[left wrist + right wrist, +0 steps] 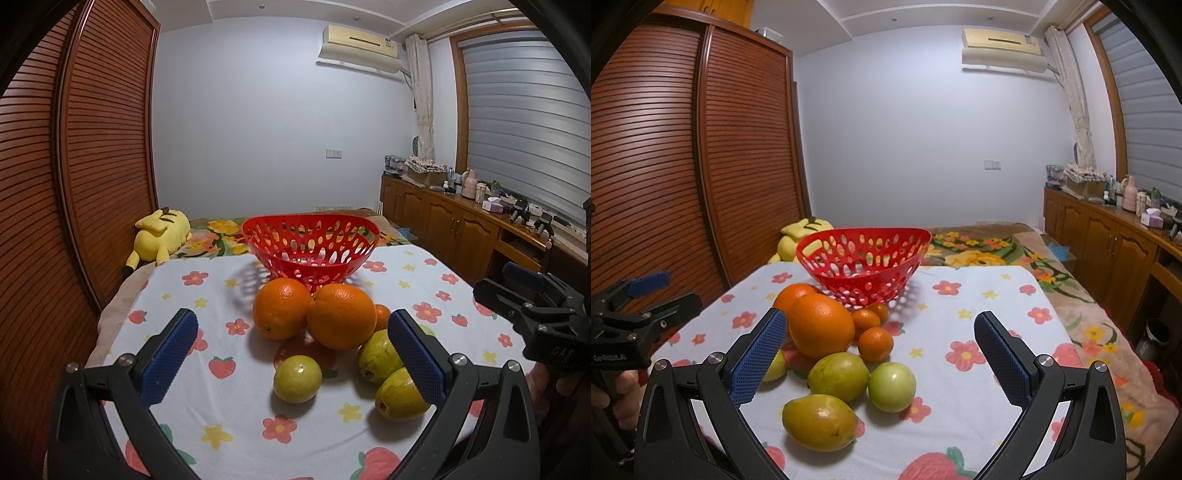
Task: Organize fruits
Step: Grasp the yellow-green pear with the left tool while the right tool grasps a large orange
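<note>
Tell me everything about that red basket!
The red basket is an oval bowl, looks like shiny plastic, its wall full of oval holes. It stands upright on the flowery cloth, behind the pile of fruit, with nothing inside that I can see. A small orange sits right by its base; touching is unclear. Neither gripper touches it.
</note>
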Available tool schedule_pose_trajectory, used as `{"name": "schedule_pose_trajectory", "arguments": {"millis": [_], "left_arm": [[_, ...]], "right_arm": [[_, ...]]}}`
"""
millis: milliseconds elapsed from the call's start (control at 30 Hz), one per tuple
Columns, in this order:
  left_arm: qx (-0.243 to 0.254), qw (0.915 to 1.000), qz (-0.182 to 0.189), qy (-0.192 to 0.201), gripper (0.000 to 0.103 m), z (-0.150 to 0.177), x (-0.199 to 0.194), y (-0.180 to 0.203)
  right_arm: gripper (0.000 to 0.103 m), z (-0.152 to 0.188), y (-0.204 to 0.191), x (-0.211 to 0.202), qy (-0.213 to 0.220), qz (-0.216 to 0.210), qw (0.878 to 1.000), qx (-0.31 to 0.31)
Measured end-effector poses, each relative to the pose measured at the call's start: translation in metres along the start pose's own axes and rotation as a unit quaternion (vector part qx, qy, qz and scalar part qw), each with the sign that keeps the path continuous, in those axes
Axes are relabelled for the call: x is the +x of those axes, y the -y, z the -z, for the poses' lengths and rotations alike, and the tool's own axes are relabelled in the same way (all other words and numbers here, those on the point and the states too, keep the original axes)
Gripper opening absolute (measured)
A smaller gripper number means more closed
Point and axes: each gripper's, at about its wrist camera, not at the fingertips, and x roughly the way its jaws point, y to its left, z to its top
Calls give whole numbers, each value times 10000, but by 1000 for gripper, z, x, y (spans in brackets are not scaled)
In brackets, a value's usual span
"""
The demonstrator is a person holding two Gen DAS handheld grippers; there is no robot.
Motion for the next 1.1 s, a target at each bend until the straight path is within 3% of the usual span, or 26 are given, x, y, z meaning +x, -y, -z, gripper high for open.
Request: {"name": "schedule_pose_trajectory", "arguments": {"millis": [667, 833, 1100], "left_arm": [[-33, 9939, 387, -1033, 103, 40, 66, -23], [-64, 9900, 639, -1256, 96, 47, 79, -24], [-223, 9797, 1046, -1696, 74, 55, 99, -25]], "right_arm": [[103, 6, -4, 42, -453, -332, 9983, -167], [103, 6, -5, 57, -601, -443, 9968, -295], [102, 4, -8, 74, -779, -666, 9939, -405]]}}
